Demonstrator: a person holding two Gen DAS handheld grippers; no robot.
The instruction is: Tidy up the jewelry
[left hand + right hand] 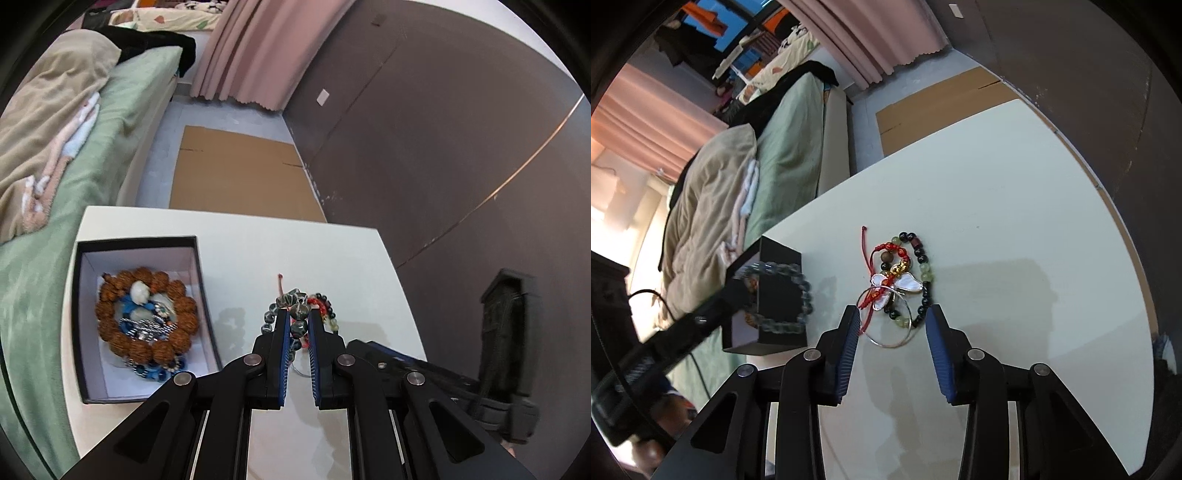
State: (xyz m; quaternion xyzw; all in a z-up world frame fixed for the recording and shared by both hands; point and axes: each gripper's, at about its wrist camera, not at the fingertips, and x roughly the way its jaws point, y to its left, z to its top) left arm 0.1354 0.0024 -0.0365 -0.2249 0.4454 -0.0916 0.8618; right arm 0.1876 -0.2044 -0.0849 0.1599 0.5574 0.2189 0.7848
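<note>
Left tool (298, 317) clamped on a grey-green bead bracelet (297, 312), lifted above the white tabletop (332, 258); in the right wrist view the same bracelet (783, 295) hanging blurred in front of the black box (779, 291). Right tool (892, 325) spread apart, gripping nothing, hovering low over a small heap of jewelry (899, 280) near the middle of the tabletop (1015, 221). In that heap: a string of dark and pale green beads (925, 273), a red cord bracelet (877, 258) with a gold charm, a white butterfly pendant (895, 286), a thin silver hoop (886, 325), all tangled and touching. Black box (136, 321), open, white-lined, at the tabletop's left edge beside the bed (74, 147), well apart from the heap. Inside the box: a ring of large brown beads (147, 314) around blue, white and silver pieces. Flat cardboard (240, 173) on the floor beyond the tabletop, pink curtain (255, 48) behind.
</note>
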